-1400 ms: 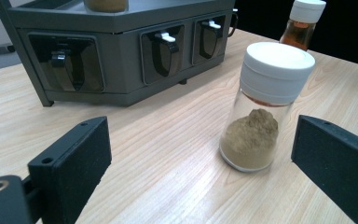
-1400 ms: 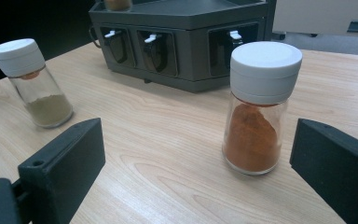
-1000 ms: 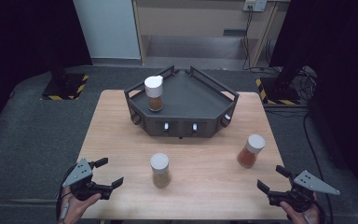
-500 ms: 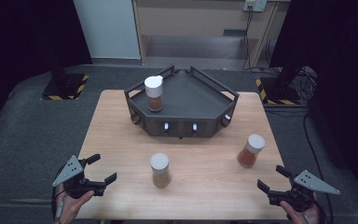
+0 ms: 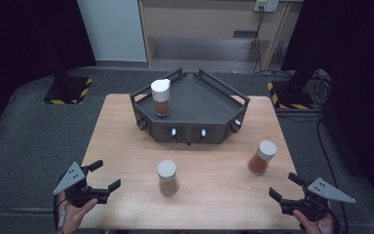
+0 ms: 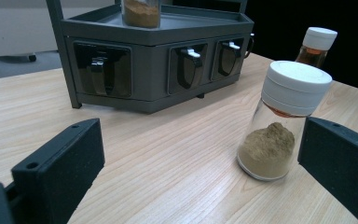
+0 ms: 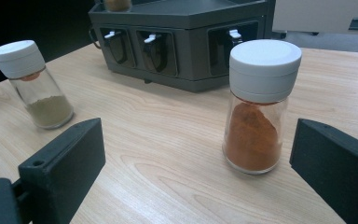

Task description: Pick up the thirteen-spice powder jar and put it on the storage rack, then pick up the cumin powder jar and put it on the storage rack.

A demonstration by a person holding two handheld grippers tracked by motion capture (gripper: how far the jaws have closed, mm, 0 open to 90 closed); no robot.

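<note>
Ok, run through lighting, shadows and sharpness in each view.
High view: table evenly lit, surroundings dark, slightly soft; short shadow beside the middle jar. Left gripper view: that jar sharp, tilted by lens distortion, rack clear. Right gripper view: orange jar crisp, faint sheen on the wood.

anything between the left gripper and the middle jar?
Nothing: bare tabletop lies between the open left gripper and the middle jar in the high view. In the left gripper view, the jar stands ahead by the right-hand jaw.

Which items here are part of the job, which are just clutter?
In play: glass jar of tan spice, white cap; glass jar of orange spice; dark grey corner rack; jar on rack.
Background: yellow-black striped stand bases; wall socket cables.
</note>
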